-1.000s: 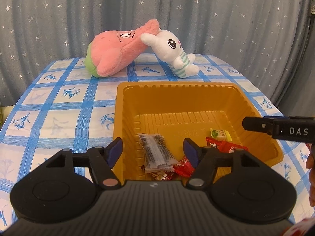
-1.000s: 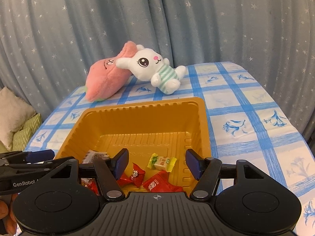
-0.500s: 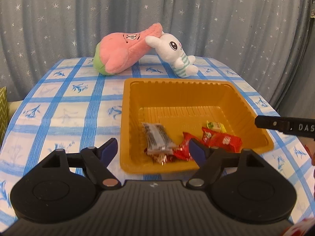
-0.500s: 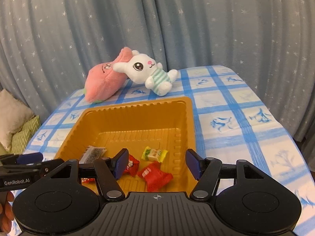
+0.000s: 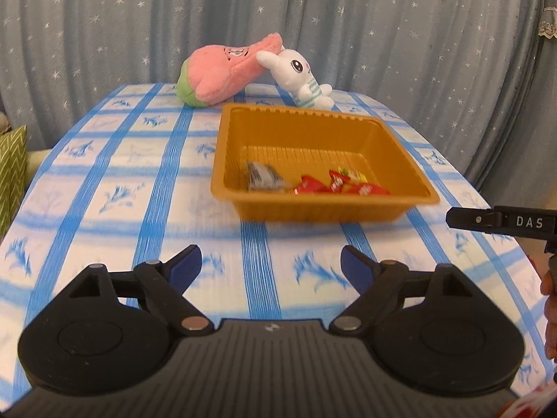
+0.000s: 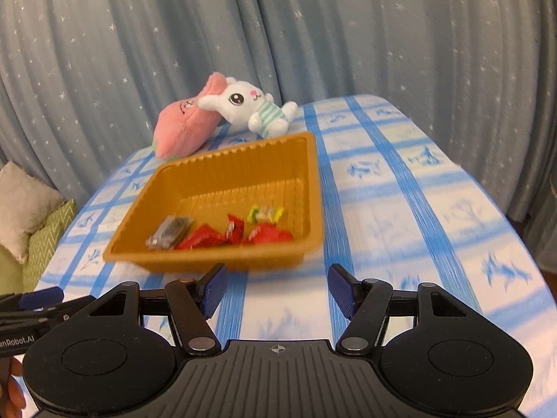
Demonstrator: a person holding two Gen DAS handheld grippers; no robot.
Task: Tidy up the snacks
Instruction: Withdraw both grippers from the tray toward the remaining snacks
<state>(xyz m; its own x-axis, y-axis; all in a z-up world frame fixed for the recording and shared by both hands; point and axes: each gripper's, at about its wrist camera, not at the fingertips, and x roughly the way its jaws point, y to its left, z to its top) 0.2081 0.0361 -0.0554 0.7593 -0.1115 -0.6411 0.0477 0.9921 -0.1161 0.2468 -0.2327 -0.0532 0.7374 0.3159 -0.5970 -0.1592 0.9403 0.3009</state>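
Note:
An orange plastic tray (image 5: 313, 129) (image 6: 216, 181) stands on the blue-checked tablecloth. In it lie a grey-black snack packet (image 5: 263, 176) (image 6: 170, 231), several red wrapped candies (image 5: 313, 186) (image 6: 268, 235) and a yellow-green candy (image 5: 353, 175) (image 6: 266, 213). My left gripper (image 5: 269, 267) is open and empty, over the cloth in front of the tray. My right gripper (image 6: 276, 287) is open and empty, just in front of the tray's near rim. Each gripper shows at the edge of the other's view.
A pink plush toy (image 5: 222, 69) (image 6: 184, 123) and a white bunny plush (image 5: 299, 73) (image 6: 249, 104) lie behind the tray. A star-patterned curtain hangs behind the table. Cushions (image 6: 34, 223) sit left of the table. The table edge drops off at right (image 6: 504, 209).
Both grippers have pulled back from over the tray to in front of it and stay open. The snacks remain in the tray.

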